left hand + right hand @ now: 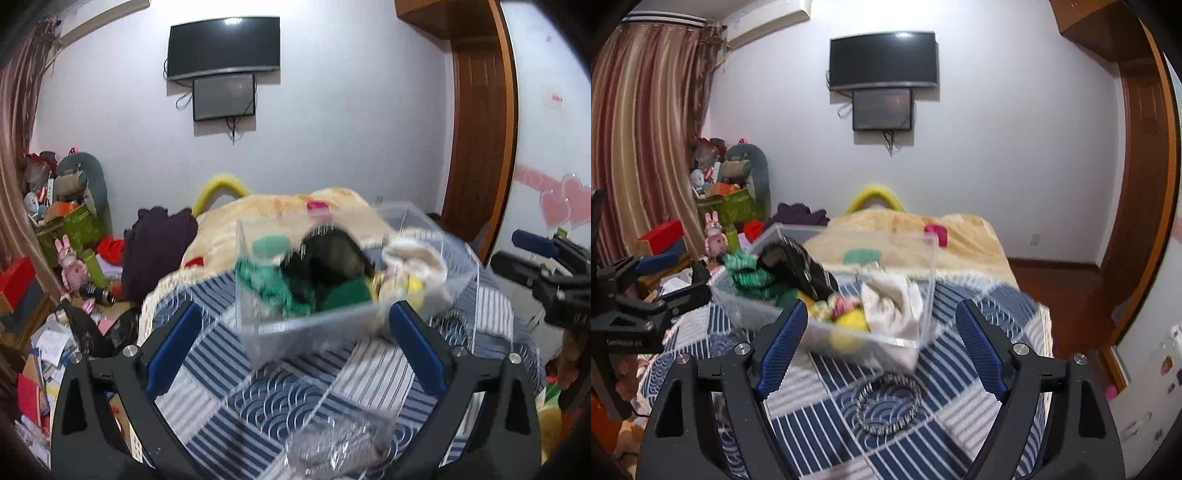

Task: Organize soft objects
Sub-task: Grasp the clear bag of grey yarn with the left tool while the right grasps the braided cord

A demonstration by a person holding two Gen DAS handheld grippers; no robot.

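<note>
A clear plastic box [295, 325] [912, 343] sits on the blue striped bedcover. It holds a green knit piece [273, 284] [746, 277], a black item [325, 254] [801, 269], a white cloth [417, 258] [890, 299] and a yellow soft item [849, 325]. A black-and-white band [888, 406] lies on the cover in front of the box. My left gripper [295, 339] is open and empty just before the box. My right gripper [882, 339] is open and empty, its fingers flanking the box's near corner.
A beige blanket [258, 218] [905, 229] covers the far bed. A crumpled clear wrapper [340, 443] lies near the left gripper. Cluttered boxes and toys [70, 221] stand at the left. A wooden door [1141, 184] is on the right. The other gripper shows in the left wrist view [546, 269] and in the right wrist view [646, 295].
</note>
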